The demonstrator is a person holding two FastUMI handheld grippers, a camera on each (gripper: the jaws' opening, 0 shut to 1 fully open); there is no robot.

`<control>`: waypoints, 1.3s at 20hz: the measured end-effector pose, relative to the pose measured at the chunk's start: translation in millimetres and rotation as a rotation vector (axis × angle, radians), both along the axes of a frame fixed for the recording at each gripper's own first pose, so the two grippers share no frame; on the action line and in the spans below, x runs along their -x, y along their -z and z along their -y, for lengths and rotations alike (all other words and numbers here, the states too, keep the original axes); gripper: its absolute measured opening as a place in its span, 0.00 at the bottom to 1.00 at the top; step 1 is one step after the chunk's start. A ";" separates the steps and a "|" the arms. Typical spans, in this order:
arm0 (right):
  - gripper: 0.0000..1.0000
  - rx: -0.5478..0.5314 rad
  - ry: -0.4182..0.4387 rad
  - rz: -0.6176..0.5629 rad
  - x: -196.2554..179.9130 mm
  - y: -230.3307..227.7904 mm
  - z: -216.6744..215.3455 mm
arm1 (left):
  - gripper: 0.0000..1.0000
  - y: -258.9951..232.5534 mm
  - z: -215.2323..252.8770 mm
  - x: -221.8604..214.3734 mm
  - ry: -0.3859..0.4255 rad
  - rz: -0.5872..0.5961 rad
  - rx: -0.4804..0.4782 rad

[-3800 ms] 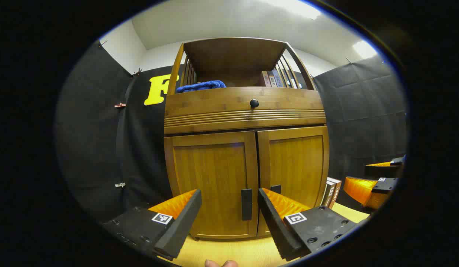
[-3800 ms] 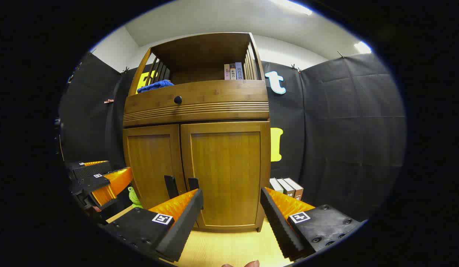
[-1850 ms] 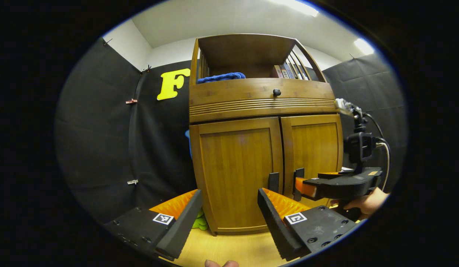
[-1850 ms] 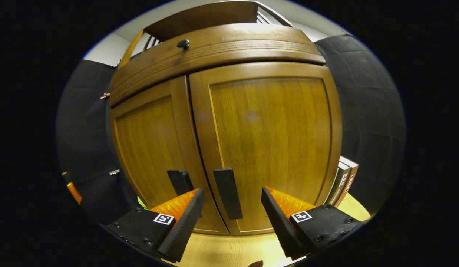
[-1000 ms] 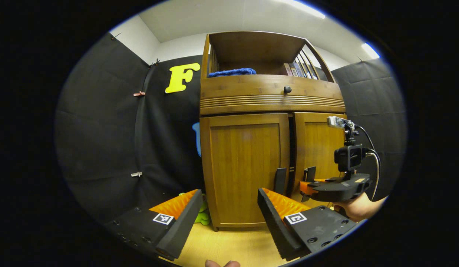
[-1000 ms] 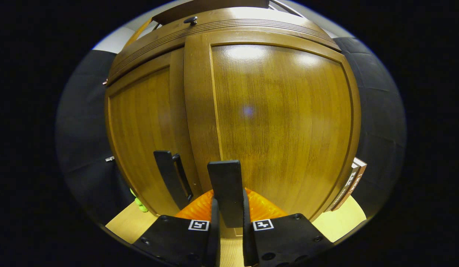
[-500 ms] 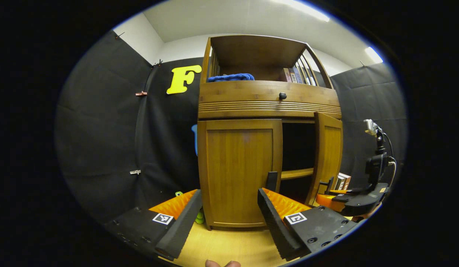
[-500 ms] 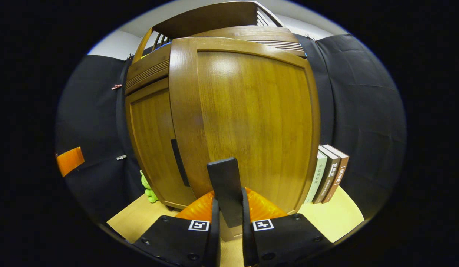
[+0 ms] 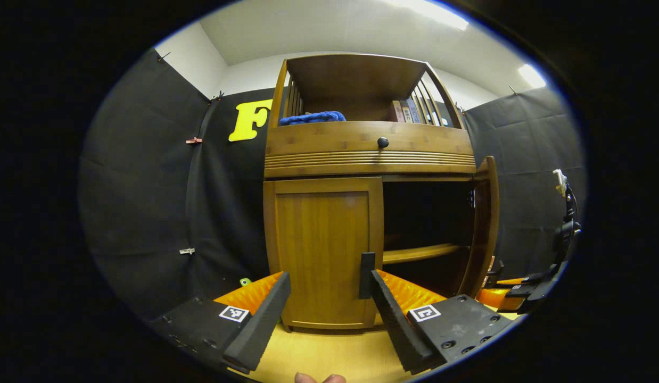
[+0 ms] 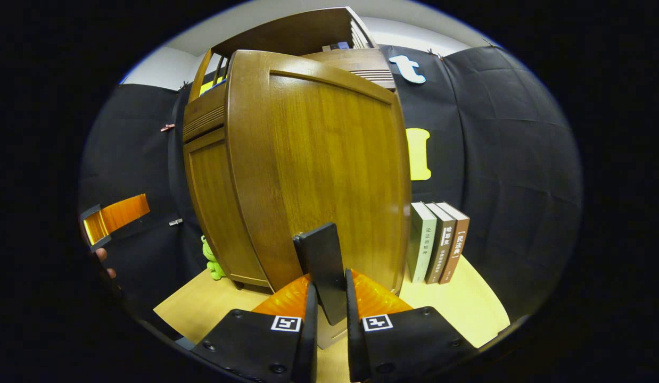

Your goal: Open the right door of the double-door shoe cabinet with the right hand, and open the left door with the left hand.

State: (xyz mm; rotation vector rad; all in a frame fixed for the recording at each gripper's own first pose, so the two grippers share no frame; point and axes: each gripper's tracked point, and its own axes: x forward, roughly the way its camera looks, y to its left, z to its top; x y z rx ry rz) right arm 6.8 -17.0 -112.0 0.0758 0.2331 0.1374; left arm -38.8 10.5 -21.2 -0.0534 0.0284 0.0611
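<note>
The wooden shoe cabinet stands on the pale table. Its right door is swung wide open, showing a dark inside with one shelf. In the right gripper view that door fills the middle, and my right gripper is shut on its black handle. The left door is closed, with its black handle at its right edge. My left gripper is open in front of that door, its right finger just under the handle, not touching it.
A blue cloth and books sit on the cabinet's top shelf. Three books stand on the table right of the cabinet. A green toy lies at the cabinet's left foot. A drawer knob sits above the doors.
The right gripper closed on the right door's handle and pulled the door wide open. The left gripper stayed open and drifted so the left door's handle sits near its right finger.
</note>
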 end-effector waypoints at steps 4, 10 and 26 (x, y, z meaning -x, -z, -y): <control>0.26 -0.025 0.031 -0.005 15.3 -2.8 34.3 | 0.93 -4.0 25.6 -6.7 0.024 0.012 -0.018; 0.21 0.016 0.061 0.007 30.2 -13.4 85.5 | 0.93 -8.5 56.0 -15.1 0.048 0.018 -0.019; 0.70 0.092 0.309 0.061 65.5 -35.9 198.2 | 0.93 -18.8 94.6 -22.8 0.082 0.010 -0.022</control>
